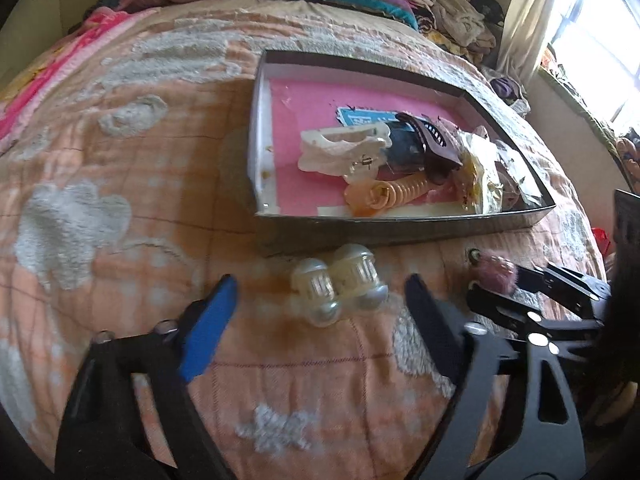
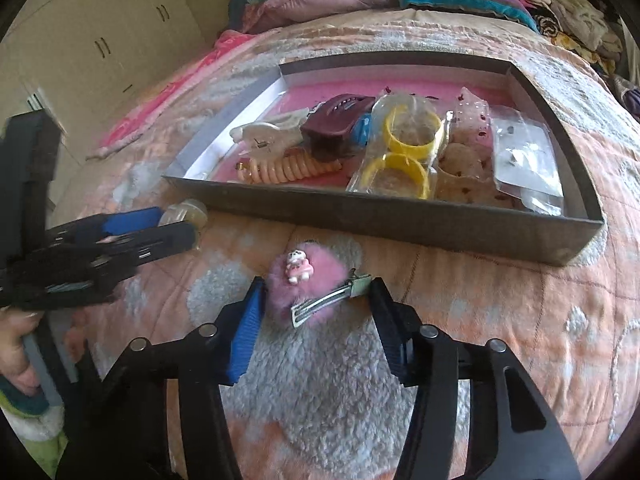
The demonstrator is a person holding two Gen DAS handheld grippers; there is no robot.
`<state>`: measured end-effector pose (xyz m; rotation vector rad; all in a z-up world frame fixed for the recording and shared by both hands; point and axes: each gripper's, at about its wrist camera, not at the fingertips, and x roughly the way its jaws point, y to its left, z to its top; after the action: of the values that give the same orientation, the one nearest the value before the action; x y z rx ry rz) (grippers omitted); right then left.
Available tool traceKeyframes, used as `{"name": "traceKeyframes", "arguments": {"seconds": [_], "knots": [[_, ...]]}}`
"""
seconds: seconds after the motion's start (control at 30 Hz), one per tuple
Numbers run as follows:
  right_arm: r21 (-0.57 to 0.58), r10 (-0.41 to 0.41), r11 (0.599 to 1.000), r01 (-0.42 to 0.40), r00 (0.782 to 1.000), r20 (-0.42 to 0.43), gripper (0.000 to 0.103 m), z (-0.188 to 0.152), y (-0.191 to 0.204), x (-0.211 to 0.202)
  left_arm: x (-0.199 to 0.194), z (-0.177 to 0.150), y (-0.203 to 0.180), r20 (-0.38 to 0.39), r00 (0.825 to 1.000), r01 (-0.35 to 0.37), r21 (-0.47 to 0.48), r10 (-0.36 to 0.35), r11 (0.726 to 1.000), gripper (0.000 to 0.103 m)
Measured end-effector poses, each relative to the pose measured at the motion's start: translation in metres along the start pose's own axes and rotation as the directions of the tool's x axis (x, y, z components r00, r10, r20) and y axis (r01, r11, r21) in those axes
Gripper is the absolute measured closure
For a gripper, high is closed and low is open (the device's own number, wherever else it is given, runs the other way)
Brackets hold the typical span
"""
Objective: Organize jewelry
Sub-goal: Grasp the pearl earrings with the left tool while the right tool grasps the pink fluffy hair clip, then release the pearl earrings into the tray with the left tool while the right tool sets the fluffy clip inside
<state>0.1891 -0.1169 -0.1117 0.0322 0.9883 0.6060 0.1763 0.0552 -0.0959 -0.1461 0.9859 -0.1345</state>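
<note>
Two clear beaded ornaments with pearly ends [image 1: 336, 290] lie on the peach bedspread, between the fingers of my left gripper [image 1: 320, 300], which stands open and does not touch them. My right gripper [image 2: 316, 304] is shut on a pink fluffy hair clip [image 2: 308, 280] with a small white figure on it: the blue pad presses the fluff and the other tip meets the metal clip end. In the left wrist view the right gripper [image 1: 496, 286] shows at the right, with the pink clip [image 1: 498, 270] in it. In the right wrist view the left gripper [image 2: 176, 222] is at the left.
A shallow grey box [image 2: 360, 216] with a pink lining sits just beyond both grippers and holds claw clips, a coil hair tie, yellow bangles in a bag and small packets. Folded bedding is piled at the bed's far end. A hand [image 2: 16, 360] grips the left handle.
</note>
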Motion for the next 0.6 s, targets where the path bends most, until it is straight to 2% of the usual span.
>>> {"name": "traceKeyframes", "arguments": {"seconds": [0.07,0.1,0.13,0.2,0.6], "knots": [[0.007,0.007,1.000,-0.007,1.000,0.006,0.051,-0.004,-0.003,-0.009,0.007,0.001,-0.003,-0.008,1.000,-0.001,-0.003,0.001,1.000,0.048],[0.009,0.008,1.000,-0.008,1.000,0.009,0.051,-0.004,-0.004,-0.012,0.009,0.001,-0.005,-0.008,1.000,-0.001,0.001,0.001,1.000,0.058],[0.012,0.007,1.000,-0.007,1.000,0.015,0.051,-0.006,-0.005,-0.018,0.011,0.001,-0.007,-0.006,1.000,-0.007,0.009,0.007,1.000,0.063],[0.018,0.008,1.000,-0.008,1.000,0.026,0.051,-0.010,-0.008,-0.029,0.010,0.000,-0.011,0.001,1.000,-0.014,0.016,0.014,1.000,0.063],[0.071,-0.025,0.997,0.017,0.993,0.118,0.051,-0.033,-0.036,-0.098,-0.035,-0.001,-0.058,0.066,0.994,0.084,0.089,-0.090,0.992,0.063]]}}
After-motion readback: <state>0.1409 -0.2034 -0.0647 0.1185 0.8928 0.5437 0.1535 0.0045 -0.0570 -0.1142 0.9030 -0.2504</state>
